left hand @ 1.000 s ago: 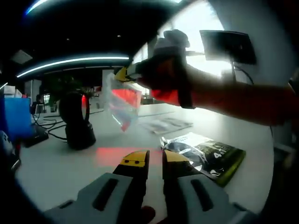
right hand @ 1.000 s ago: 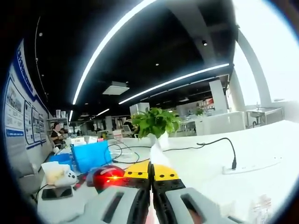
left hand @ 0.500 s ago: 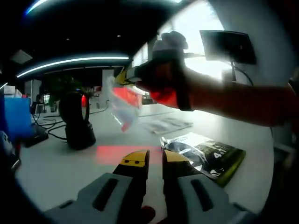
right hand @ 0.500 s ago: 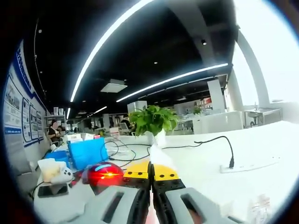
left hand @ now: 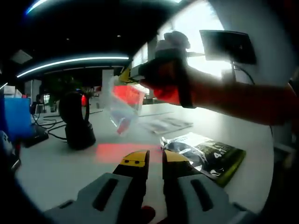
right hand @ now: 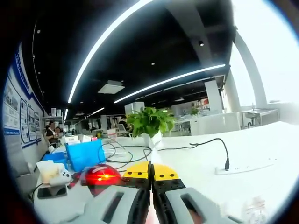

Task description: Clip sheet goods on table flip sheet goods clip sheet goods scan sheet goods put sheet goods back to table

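A clear sheet packet with a red patch (left hand: pixel 124 100) hangs in the air above the white table (left hand: pixel 51 163). My right gripper (left hand: pixel 125 74), held by a hand coming in from the right, is shut on its top edge. In the right gripper view the packet (right hand: pixel 155 156) shows edge-on as a thin pale strip rising from between my right gripper's (right hand: pixel 151 169) closed jaws. A black scanner (left hand: pixel 77 122) with a red light (right hand: pixel 100 176) stands just left of the packet, and a red glow (left hand: pixel 119 151) lies on the table. My left gripper (left hand: pixel 155 158) sits low over the table, shut with nothing in it.
A dark and green packet (left hand: pixel 208 156) lies on the table right of my left gripper. Another flat packet (left hand: pixel 166 125) lies farther back. A blue box (right hand: pixel 84 155), a potted plant (right hand: pixel 149 122), cables and a power strip (right hand: pixel 243 164) stand beyond the scanner.
The held packet has swung slightly down and left, nearer the scanner. The right gripper view has shifted a little. My left gripper has not moved.
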### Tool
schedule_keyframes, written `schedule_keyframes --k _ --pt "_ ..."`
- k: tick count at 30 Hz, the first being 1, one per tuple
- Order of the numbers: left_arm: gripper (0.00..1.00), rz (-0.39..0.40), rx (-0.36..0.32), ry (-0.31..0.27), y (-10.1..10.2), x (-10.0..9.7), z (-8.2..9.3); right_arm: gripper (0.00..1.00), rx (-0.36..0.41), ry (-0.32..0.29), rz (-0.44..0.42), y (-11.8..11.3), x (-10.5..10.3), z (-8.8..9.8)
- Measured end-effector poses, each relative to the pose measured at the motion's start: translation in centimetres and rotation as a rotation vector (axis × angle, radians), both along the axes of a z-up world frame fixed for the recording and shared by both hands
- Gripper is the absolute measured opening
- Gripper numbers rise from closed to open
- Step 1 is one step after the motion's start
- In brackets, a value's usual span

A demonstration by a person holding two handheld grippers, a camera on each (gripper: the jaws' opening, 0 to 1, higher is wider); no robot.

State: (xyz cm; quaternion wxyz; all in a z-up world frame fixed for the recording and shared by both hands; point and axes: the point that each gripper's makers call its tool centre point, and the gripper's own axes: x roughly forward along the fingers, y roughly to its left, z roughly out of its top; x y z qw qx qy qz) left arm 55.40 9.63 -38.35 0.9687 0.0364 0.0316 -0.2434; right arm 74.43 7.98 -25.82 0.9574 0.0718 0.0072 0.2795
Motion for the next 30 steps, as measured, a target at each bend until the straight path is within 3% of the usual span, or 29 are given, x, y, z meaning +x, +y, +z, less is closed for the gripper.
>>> schedule_keyframes --k 13,30 --pt "0.04 0.007 0.008 0.0 0.1 0.1 -0.1 0.0 0.016 -0.006 -0.013 -3.0 -0.6 1.2" --pt "0.04 0.013 0.018 0.004 0.2 0.0 -0.1 0.0 0.017 0.01 -0.076 -8.1 -0.3 1.1"
